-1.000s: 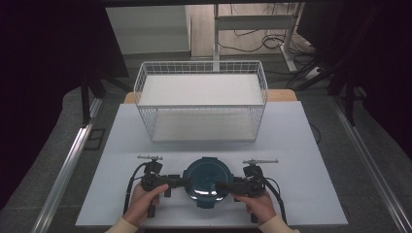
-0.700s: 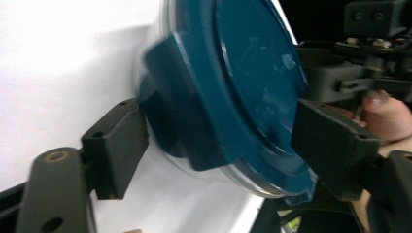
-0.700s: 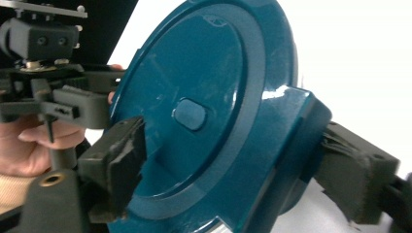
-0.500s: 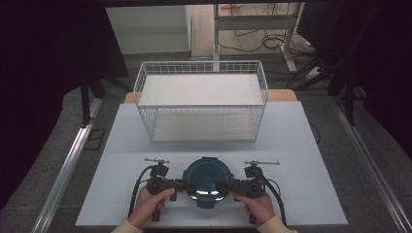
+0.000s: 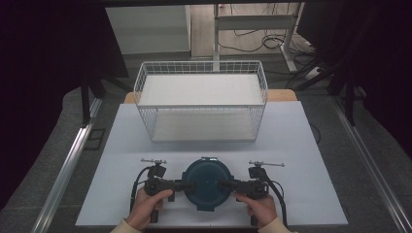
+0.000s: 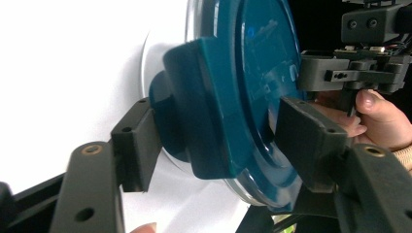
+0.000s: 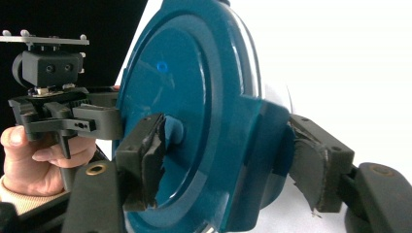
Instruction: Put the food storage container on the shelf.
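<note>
A round dark teal container (image 5: 206, 182) with a clear rim lies flat near the table's front edge. My left gripper (image 5: 187, 185) is at its left side and my right gripper (image 5: 224, 184) at its right side. In the left gripper view the jaws (image 6: 218, 141) have just been closing, and their pads press on a teal side clasp (image 6: 194, 111) of the lid. The right gripper view shows the jaws (image 7: 228, 160), which have also just been closing. One pad lies on the lid's top face (image 7: 165, 97) and the other under the opposite clasp (image 7: 262, 141).
A white wire basket (image 5: 201, 106) with a white liner stands behind the container at the middle of the white table (image 5: 301, 145). Dark floor, metal rails and cables surround the table. A hand holds each gripper from the front edge.
Both pairs of jaws have closed in on the container's left and right edges. The left hand shifted slightly toward the container; the container has stayed in place.
</note>
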Available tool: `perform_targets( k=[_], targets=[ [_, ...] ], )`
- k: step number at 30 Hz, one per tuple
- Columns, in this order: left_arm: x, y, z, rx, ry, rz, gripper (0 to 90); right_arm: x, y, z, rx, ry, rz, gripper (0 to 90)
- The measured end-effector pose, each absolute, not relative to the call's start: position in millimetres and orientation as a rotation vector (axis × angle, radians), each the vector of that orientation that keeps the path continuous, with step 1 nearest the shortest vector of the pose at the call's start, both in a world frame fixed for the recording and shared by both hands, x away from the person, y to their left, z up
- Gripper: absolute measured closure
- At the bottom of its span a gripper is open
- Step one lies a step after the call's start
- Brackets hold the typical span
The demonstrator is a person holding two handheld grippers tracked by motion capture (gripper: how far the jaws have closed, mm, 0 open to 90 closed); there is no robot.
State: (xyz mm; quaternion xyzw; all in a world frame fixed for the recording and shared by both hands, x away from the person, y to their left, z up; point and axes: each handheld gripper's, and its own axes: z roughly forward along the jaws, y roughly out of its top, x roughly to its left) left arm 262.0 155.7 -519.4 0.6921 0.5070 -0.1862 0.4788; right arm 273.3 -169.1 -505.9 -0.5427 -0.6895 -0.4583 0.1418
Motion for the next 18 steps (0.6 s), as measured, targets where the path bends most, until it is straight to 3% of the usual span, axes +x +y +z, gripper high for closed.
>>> perform_targets(
  k=[5, 18],
  targets=[
    [259, 158, -514, 1.679, 1.236, -0.422, 40.5, 270, -170, -502, -1.541, -2.013, -1.367, 39.1],
    [248, 161, -493, 1.700, 1.165, -0.307, 42.2, 263, -164, -482, -1.403, -2.183, -1.471, 39.5]
  ],
)
